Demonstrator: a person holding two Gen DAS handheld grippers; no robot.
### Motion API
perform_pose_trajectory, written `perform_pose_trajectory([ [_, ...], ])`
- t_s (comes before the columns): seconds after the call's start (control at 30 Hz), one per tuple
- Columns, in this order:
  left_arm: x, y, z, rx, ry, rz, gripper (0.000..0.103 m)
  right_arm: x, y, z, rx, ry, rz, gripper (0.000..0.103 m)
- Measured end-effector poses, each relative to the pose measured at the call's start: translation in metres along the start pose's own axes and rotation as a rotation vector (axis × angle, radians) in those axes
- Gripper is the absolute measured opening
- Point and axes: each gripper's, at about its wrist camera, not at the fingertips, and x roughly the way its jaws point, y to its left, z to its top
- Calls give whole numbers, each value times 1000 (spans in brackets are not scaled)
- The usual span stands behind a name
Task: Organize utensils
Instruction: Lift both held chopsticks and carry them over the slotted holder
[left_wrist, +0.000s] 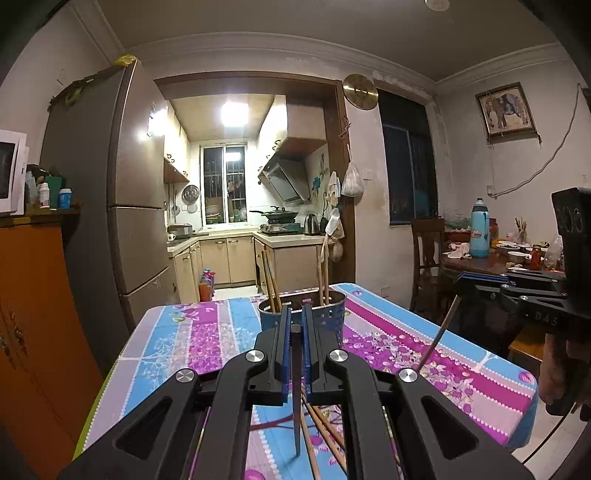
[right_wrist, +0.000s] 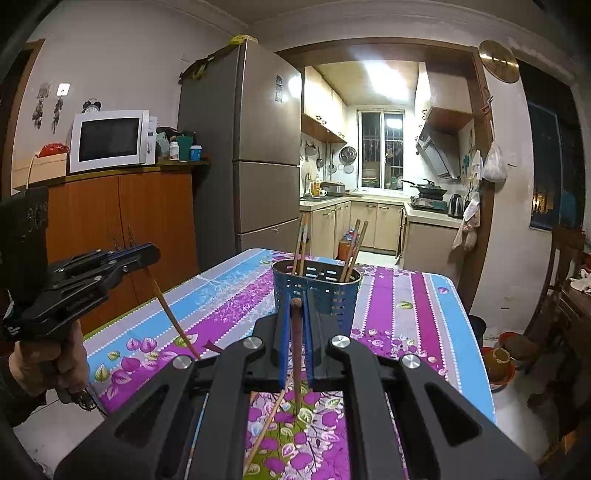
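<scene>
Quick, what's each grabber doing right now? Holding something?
Left gripper: shut on a dark chopstick, tip pointing down at the table.
Right gripper: shut on a reddish chopstick, also pointing down.

Left tongs and right tongs are both clamped narrow, held level, side by side.

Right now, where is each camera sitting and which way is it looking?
Left wrist: sits on the left gripper, faces the blue utensil holder and kitchen; its fingers pinch a chopstick.
Right wrist: sits on the right gripper, facing likewise; its fingers pinch another chopstick; left hand shows.
Both share holder, tablecloth, and each other's gripper.
</scene>
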Motion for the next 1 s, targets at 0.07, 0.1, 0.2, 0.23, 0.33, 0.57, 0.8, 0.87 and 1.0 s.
perform_pose_trajectory([
  [0.07,2,0,5,-4,0,-3,7,3,-2,4,3,4,4,5],
  [0.1,3,1,9,-8,1,-6,7,4,-3,6,4,6,5,5],
  [0.2,8,2,16,-9,7,-12,7,8,-6,10,10,15,11,5],
  [0.23,9,2,19,-8,9,-13,7,9,-7,12,11,18,11,5],
  [0.33,15,5,27,-17,19,-22,7,13,-12,19,19,24,11,5],
  [0.57,30,12,50,-21,28,-25,7,18,-23,46,20,26,8,5],
  [0.8,42,16,87,-27,4,-26,7,24,-41,84,41,16,0,5],
  [0.87,47,18,99,-34,-3,-27,7,26,-47,95,43,12,-3,5],
  [1.0,55,21,128,-42,-29,-23,7,31,-52,120,27,-2,-14,5],
])
